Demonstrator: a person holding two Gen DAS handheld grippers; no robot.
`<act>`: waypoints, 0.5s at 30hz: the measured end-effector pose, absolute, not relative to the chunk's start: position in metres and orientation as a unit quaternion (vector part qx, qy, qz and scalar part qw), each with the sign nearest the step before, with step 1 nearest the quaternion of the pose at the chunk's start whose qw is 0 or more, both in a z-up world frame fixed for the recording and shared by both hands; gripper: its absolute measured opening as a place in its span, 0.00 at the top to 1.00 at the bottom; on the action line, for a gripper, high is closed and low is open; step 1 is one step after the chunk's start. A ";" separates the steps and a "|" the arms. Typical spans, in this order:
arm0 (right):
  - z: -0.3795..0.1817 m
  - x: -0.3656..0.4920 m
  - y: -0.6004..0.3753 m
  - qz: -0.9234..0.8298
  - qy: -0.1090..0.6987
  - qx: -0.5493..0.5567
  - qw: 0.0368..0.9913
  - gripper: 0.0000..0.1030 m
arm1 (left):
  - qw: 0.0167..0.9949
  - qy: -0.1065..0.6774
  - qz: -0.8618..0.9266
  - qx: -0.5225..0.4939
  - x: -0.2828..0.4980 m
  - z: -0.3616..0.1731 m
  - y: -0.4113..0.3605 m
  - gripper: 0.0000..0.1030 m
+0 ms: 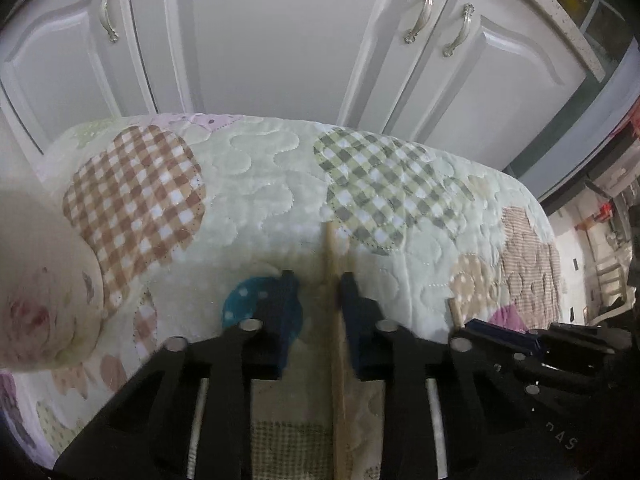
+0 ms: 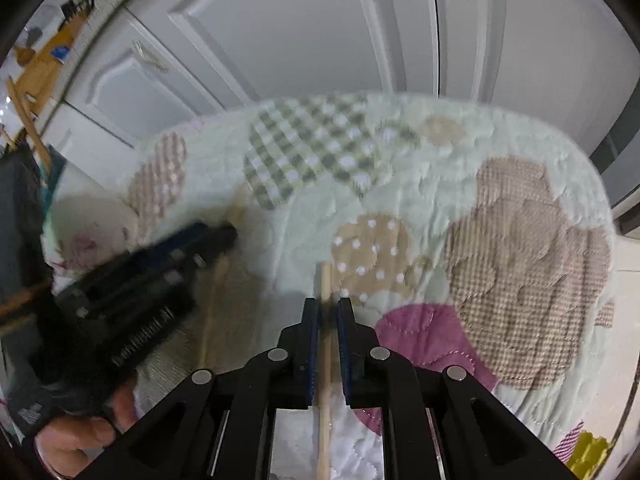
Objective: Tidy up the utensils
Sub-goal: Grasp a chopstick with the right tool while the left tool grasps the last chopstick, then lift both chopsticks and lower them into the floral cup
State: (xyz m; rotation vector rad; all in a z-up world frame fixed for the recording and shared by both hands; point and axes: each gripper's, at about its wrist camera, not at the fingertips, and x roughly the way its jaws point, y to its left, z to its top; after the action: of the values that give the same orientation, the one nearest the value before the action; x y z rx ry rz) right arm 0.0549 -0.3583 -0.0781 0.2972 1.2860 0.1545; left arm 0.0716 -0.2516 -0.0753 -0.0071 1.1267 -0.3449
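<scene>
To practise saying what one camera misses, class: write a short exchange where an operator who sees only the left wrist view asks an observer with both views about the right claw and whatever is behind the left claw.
Operator: A chopstick lies between my left claw's jaws. What is the right claw doing?
Observer: The right claw is shut on a second chopstick, which sticks out past its tips over the quilt.
Operator: And behind my left claw?
Observer: A hand grips its handle, at the lower left of the right wrist view.
</scene>
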 end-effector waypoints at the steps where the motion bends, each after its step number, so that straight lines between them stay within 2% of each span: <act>1: -0.078 0.054 -0.356 0.073 0.594 0.128 0.791 0.94 | 0.830 0.532 -0.167 -0.005 0.071 -0.075 -0.250 0.92; 8: -0.059 0.044 -0.354 0.087 0.574 0.131 0.804 0.95 | 0.817 0.533 -0.214 -0.052 0.049 -0.059 -0.221 0.96; 15: 0.003 0.010 -0.355 0.116 0.522 0.128 0.835 0.95 | 0.826 0.498 -0.251 -0.079 0.007 -0.011 -0.188 0.96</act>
State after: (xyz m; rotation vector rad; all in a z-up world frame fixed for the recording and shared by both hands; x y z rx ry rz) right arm 0.0095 -0.3549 0.0035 0.2706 1.1058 0.2455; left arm 0.0071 -0.1883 -0.0112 -0.1684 1.0591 -0.5334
